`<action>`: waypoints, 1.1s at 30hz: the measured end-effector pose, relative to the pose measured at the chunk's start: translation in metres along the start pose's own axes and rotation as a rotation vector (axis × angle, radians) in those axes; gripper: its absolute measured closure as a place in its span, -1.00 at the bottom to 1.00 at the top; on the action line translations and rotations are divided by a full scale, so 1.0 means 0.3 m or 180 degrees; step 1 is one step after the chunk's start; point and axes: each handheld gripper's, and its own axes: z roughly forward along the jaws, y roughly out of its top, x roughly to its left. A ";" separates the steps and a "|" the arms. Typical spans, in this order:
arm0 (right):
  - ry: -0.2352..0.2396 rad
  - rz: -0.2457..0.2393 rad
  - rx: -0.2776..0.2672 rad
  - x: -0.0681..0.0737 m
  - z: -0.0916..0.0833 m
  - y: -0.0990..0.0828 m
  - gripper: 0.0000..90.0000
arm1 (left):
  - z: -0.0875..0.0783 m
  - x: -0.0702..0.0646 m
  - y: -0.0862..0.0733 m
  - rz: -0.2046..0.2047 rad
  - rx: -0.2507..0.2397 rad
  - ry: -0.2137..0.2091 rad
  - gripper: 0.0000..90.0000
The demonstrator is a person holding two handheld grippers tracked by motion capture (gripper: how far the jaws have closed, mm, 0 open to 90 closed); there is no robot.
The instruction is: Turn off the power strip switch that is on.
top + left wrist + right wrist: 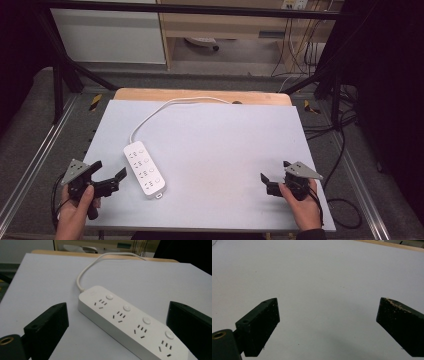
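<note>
At the lower left of the high view my left hand holds my left gripper over the table's near corner, its jaws spread wide with nothing between them. Just to its right lies the white power strip, flat on the pale grey table, running from upper left to lower right; its white cord curls away towards the top edge. In the left gripper view the strip sits between and beyond my two black jaws, untouched, four sockets and four round buttons facing up. At the lower right, well apart from the strip, my right gripper hovers over bare tabletop, jaws likewise apart and empty.
</note>
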 end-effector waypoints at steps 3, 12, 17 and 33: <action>0.0010 0.0004 0.0016 0.000 0.002 -0.003 -0.89 | 0.005 -0.013 0.001 0.0024 0.0004 0.0021 -0.87; 0.0038 -0.0056 0.0002 0.015 0.007 0.004 -0.90 | -0.002 -0.034 0.025 0.0092 -0.0090 -0.0039 -0.83; 0.0043 -0.0043 0.0008 0.023 0.007 0.005 -0.91 | -0.012 -0.028 0.068 0.0130 -0.0173 -0.0144 -0.81; 0.0153 0.0015 0.0059 0.031 0.005 0.014 -0.90 | 0.091 -0.046 0.216 0.0133 -0.0344 -0.0191 -0.83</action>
